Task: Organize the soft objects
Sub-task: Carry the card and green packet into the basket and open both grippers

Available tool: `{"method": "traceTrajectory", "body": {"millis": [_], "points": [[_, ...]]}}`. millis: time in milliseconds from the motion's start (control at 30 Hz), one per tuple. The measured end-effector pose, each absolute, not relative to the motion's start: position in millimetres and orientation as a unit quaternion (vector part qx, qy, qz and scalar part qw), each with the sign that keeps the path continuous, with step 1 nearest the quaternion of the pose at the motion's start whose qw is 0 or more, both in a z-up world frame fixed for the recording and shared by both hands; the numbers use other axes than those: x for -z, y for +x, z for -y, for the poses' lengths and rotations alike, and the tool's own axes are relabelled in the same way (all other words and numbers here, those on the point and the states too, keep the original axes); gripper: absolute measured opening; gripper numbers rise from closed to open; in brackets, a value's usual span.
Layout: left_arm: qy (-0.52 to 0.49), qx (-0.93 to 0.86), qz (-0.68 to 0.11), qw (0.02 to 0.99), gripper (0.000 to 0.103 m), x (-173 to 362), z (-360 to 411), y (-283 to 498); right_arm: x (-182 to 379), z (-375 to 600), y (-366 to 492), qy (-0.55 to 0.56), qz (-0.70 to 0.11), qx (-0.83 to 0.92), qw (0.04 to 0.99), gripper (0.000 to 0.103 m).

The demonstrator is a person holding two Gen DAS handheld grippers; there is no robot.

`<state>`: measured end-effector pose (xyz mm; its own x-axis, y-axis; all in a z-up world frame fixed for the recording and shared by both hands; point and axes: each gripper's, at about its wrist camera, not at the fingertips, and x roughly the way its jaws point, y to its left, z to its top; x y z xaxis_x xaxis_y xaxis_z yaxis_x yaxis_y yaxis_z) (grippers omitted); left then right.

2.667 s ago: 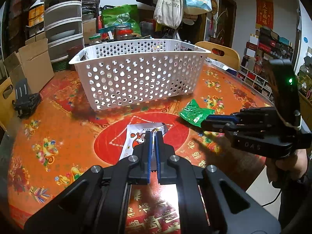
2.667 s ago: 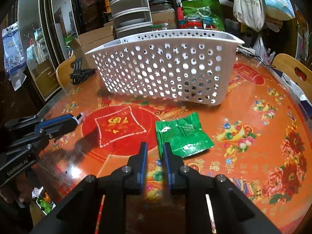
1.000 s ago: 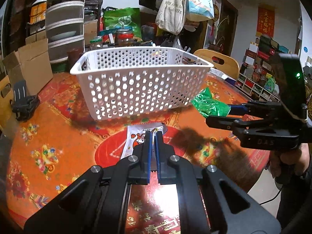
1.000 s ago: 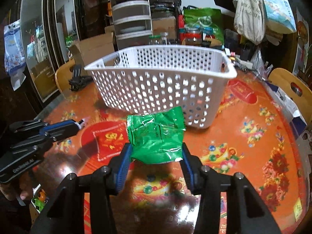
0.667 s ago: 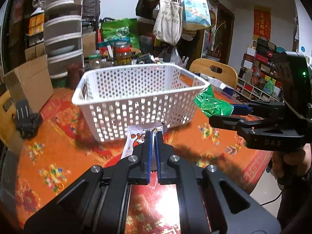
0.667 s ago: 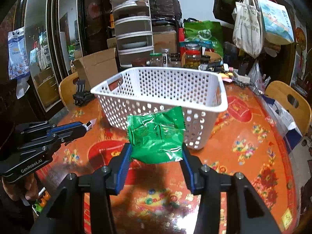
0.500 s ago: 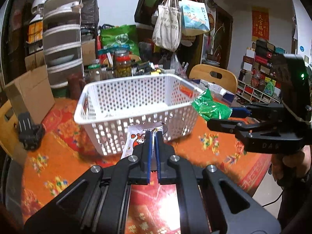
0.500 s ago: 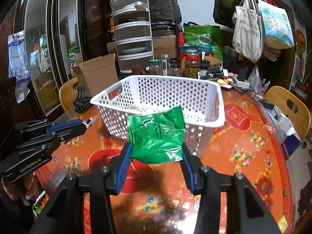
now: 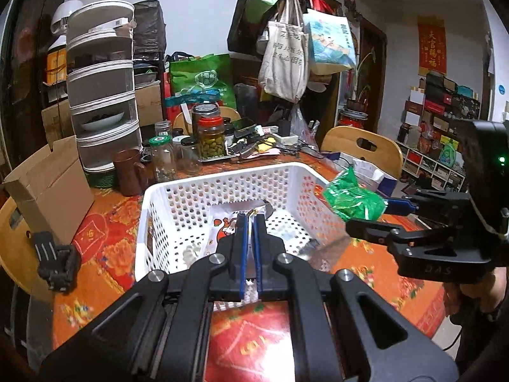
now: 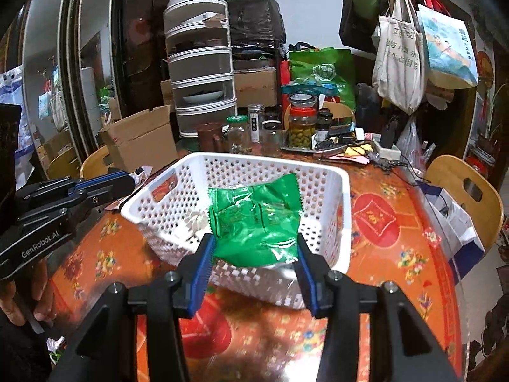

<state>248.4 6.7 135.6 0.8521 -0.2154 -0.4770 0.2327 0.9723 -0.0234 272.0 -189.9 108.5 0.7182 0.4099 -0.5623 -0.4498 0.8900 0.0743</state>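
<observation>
- The step in hand is judged to be the carry-and-drop: two soft packets are held above the white basket (image 9: pixel 222 178), which stands on the orange patterned counter (image 10: pixel 397 254).
- The left gripper (image 9: pixel 249 222) is seen nearly closed, its blue pads pinched on the edge of the white snack packet (image 9: pixel 222 226), which hangs over the basket's inside at about 12 o'clock from the gripper.
- The right gripper (image 10: pixel 254 251) is held at a middling opening, clamped across the width of the green snack packet (image 10: pixel 254 219); in the left wrist view that packet (image 9: pixel 353 200) is seen at about 2 o'clock, over the basket's right rim.
- Small pale items can be made out on the basket floor, too blurred to name.
- Next, each gripper is judged to need opening over the basket's middle, the green packet being brought further inward first so that it is not dropped on the rim.
</observation>
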Motion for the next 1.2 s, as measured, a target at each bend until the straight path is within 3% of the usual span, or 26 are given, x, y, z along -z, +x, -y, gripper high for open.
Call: {"method": "traceTrajectory", "body": {"millis": [300,667,1200], "points": [[0.006,0.099,-0.281,0.955,0.003,-136,-18,320,-112,180,319,-0.041,-0.311,-0.216,0.925,0.048],[-0.012,0.075,-0.355,0.932,0.003,-100,-27,399,-93,167,371,-0.043,-0.349,-0.198,0.915,0.048],[0.001,0.055,-0.430,0.901,0.004,-42,-19,447,-52,156,413,-0.043,-0.403,-0.186,0.895,0.042]]}}
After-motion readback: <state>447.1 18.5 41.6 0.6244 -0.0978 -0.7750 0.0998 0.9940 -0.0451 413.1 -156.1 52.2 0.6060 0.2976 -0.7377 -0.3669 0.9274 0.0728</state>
